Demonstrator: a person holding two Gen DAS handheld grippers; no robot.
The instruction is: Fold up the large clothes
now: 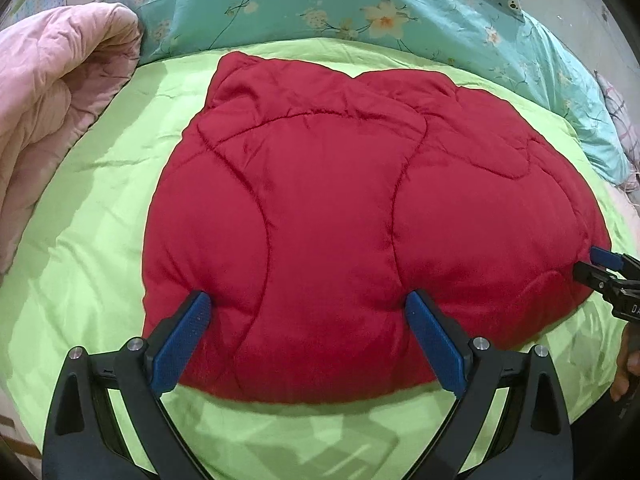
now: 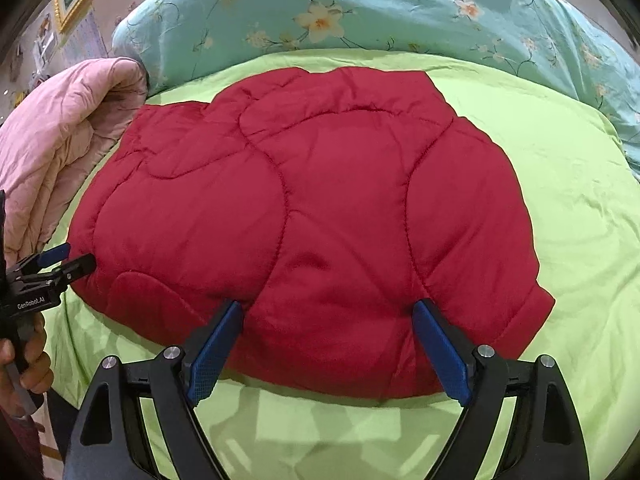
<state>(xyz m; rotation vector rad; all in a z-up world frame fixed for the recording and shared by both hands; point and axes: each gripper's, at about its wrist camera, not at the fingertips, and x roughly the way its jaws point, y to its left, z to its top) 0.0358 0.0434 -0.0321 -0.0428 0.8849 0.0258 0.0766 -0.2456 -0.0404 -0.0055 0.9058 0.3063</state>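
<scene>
Jaws on both grippers spread wide, nothing clamped. Left gripper (image 1: 308, 304) has its blue pads (image 1: 182, 344) pressing into the near edge of the red quilted jacket (image 1: 340, 208), padding bulging up between them; neither pad pinches the fabric. Right gripper (image 2: 328, 312) same story: blue pads (image 2: 440, 348) dug into the near hem of the red quilted jacket (image 2: 320, 208), spread apart, fabric puffed between.

Jacket lies roughly flat and bunched on the lime-green sheet (image 1: 100, 208) on the bed, curved quilting seams up, near edge rounded toward both cameras. In the left view the right gripper shows at the jacket's right end (image 1: 608, 276); in the right view the left gripper sits at the jacket's left end (image 2: 60, 264), person's hand (image 2: 28, 364) on its grip.

Pink folded quilt (image 1: 52, 128) lies left of the jacket, touching or just beside the sheet edge. Teal floral duvet (image 1: 320, 8) runs along the far side, behind the green sheet
</scene>
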